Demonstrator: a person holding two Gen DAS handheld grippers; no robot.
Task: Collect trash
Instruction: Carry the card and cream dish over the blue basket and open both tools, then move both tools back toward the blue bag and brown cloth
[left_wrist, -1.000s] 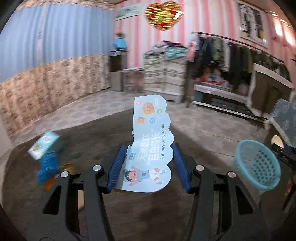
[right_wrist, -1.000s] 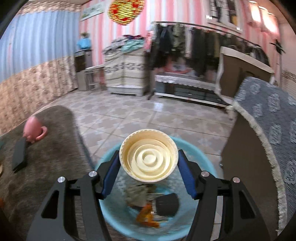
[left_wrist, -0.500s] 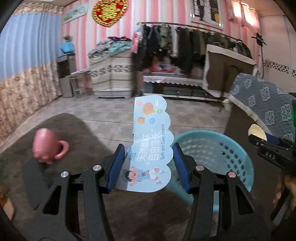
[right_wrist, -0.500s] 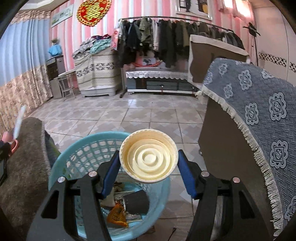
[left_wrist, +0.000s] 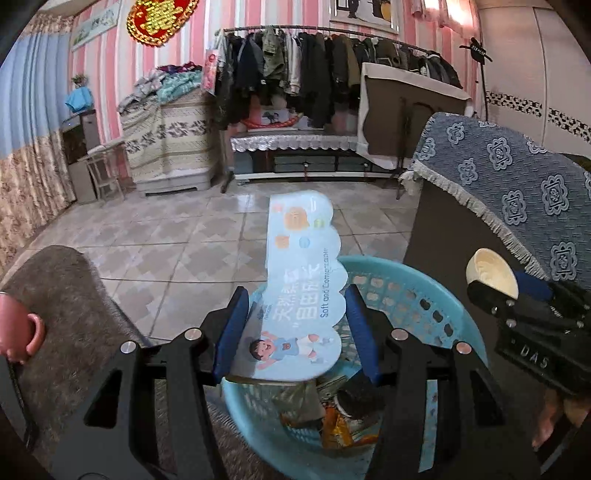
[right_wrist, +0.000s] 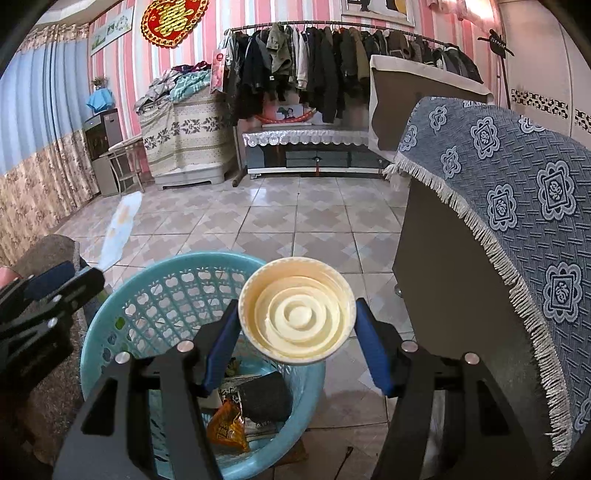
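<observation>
The left gripper (left_wrist: 295, 332) has its fingers pinching a light-blue printed card label (left_wrist: 299, 288) above the round turquoise plastic basket (left_wrist: 424, 295). Beside it, the right gripper (right_wrist: 295, 343) clamps a cream ridged paper cup (right_wrist: 297, 314) over the basket's rim.

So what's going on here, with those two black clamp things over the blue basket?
A person is clearing up rubbish with a handheld gripper in each hand. The left gripper is clamped on a light blue printed packaging card, held above the turquoise laundry-style basket. The right gripper grips a cream paper cup over the same basket's rim. Wrappers and other trash already lie inside. Neither piece has been let go yet. A pink mug sits on the grey rug nearby.
</observation>
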